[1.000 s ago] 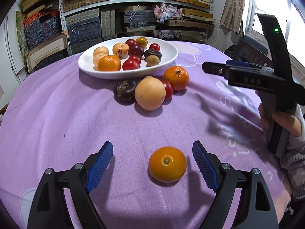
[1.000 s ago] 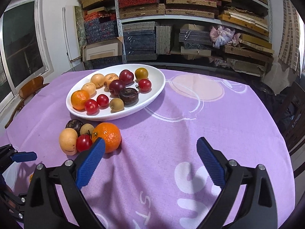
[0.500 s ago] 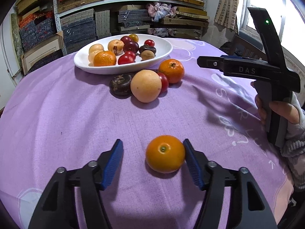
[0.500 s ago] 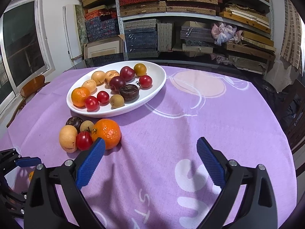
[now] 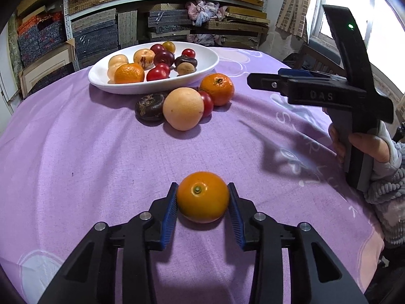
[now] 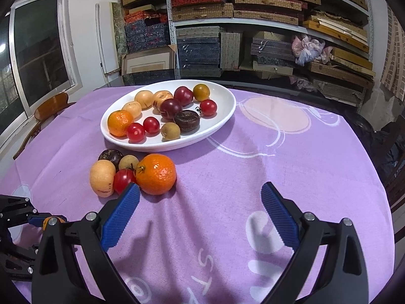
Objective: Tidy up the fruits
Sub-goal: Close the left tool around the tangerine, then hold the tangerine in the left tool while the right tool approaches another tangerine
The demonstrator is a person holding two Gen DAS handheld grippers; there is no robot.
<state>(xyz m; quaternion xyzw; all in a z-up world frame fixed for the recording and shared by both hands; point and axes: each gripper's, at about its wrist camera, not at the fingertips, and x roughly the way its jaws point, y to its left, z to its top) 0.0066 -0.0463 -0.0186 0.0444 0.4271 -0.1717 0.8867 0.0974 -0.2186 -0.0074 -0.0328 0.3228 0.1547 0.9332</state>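
My left gripper [image 5: 202, 200] is shut on a smooth orange fruit [image 5: 202, 196] that rests on the purple tablecloth [image 5: 76, 152]; both blue pads touch its sides. A white oval plate [image 5: 205, 62] at the back holds several fruits. In front of it lie a mandarin [image 5: 217, 89], a red tomato [image 5: 207, 102], a pale round fruit [image 5: 183, 108] and a dark fruit [image 5: 149, 107]. My right gripper [image 6: 200, 210] is open and empty above the cloth; the mandarin [image 6: 156, 173] lies just past its left finger. The plate also shows in the right wrist view [image 6: 222, 116].
The right gripper and the hand on it [image 5: 354, 106] hover at the right side of the table. Shelves stacked with boxes [image 6: 240, 25] stand behind the table. A wooden chair [image 6: 48, 109] sits at the left. The left gripper [image 6: 15, 217] shows at the lower left.
My left gripper moved forward around the orange fruit and closed from wide open until both pads touch it. The right gripper stayed open, drifting slightly toward the fruit pile.
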